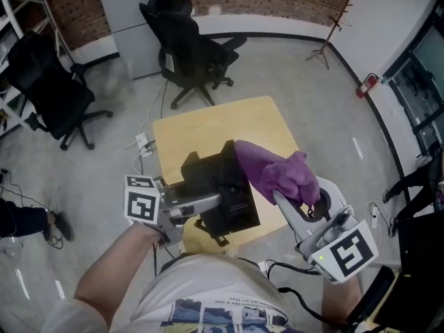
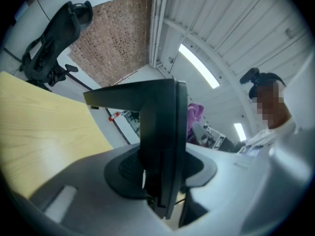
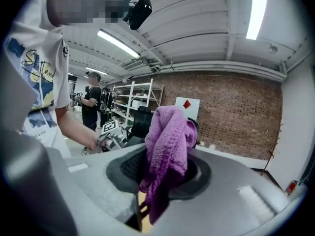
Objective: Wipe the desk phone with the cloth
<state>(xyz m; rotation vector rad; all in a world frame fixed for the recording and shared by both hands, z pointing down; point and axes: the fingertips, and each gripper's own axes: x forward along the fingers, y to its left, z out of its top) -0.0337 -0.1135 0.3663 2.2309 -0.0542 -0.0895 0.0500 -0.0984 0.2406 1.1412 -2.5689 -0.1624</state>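
While the black desk phone (image 1: pixel 216 179) sits tilted over the near edge of the wooden table (image 1: pixel 222 127) | left gripper (image 1: pixel 201 203) clamped on the phone's edge | right gripper (image 1: pixel 295 203) pinching the purple cloth (image 1: pixel 277 172) | cloth's far end lies against the phone's upper right corner

Left claw (image 1: pixel 208 202) (held level) clamps the desk phone (image 1: pixel 223 186); right claw (image 1: pixel 307 205), tilted slightly down, grips the cloth (image 1: pixel 276 171).

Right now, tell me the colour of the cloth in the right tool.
The cloth is purple, clearest in the right gripper view.
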